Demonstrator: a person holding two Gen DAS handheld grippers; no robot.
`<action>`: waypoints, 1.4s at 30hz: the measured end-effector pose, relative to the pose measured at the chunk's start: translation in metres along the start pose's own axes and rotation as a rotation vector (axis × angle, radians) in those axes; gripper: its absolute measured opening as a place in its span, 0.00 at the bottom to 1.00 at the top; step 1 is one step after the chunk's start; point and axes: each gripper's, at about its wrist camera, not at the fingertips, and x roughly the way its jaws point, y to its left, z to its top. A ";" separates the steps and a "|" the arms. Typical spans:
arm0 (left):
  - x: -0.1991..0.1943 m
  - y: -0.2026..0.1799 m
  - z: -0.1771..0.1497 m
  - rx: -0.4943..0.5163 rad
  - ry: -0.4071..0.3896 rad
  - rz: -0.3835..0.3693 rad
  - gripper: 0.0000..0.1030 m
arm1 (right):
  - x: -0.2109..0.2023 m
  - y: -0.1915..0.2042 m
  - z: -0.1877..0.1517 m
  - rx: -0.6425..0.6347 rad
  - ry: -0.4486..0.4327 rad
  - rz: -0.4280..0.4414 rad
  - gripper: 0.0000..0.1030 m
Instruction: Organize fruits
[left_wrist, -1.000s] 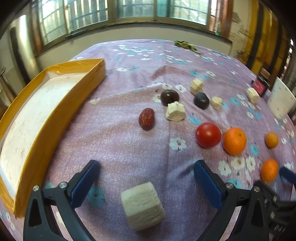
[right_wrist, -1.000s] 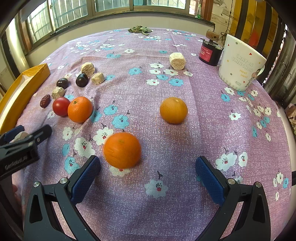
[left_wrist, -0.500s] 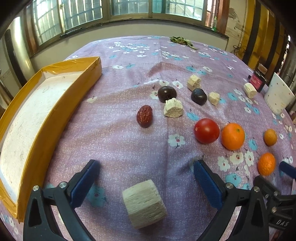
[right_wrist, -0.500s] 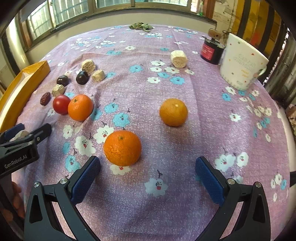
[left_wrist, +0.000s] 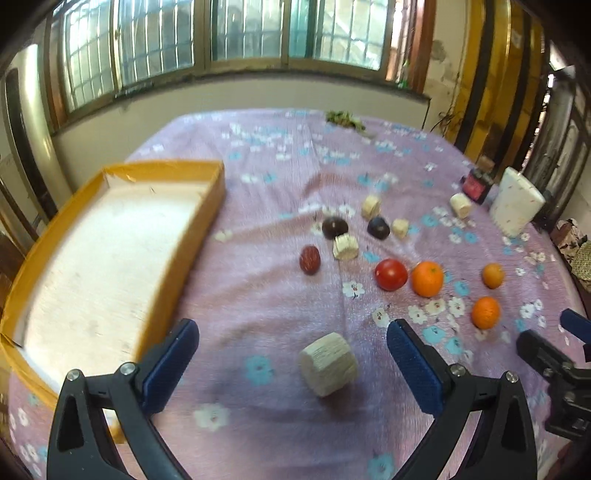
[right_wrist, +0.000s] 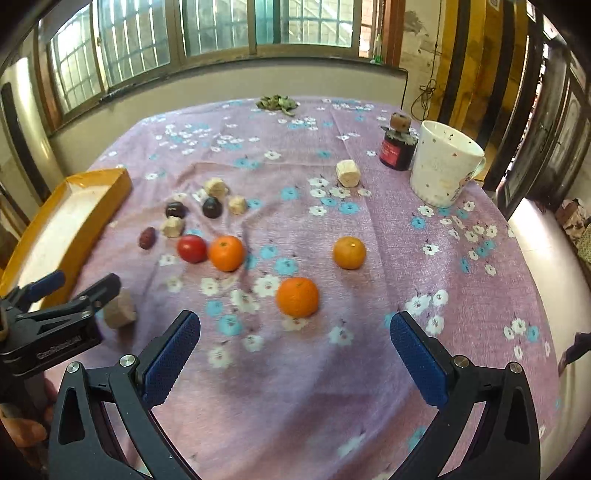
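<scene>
Tools (left_wrist: 291, 363) higher; mug (right_wrist: 443, 166) beyond oranges (right_wrist: 297, 297).

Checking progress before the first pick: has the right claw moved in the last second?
Yes. The right claw has pulled back: the nearest round orange fruit now sits farther ahead of its fingers, on the purple floral tablecloth.

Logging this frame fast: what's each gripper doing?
Left gripper: open, holding nothing.
Right gripper: open, holding nothing.
</scene>
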 end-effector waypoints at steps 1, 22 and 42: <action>-0.007 0.004 0.000 0.002 -0.021 -0.001 1.00 | -0.003 0.004 -0.002 -0.002 -0.007 -0.002 1.00; -0.032 0.025 0.010 -0.024 -0.116 -0.003 1.00 | -0.043 0.027 0.003 -0.085 -0.164 -0.102 1.00; -0.018 0.010 0.004 -0.043 -0.092 0.089 1.00 | 0.000 -0.014 0.005 -0.074 -0.066 0.020 1.00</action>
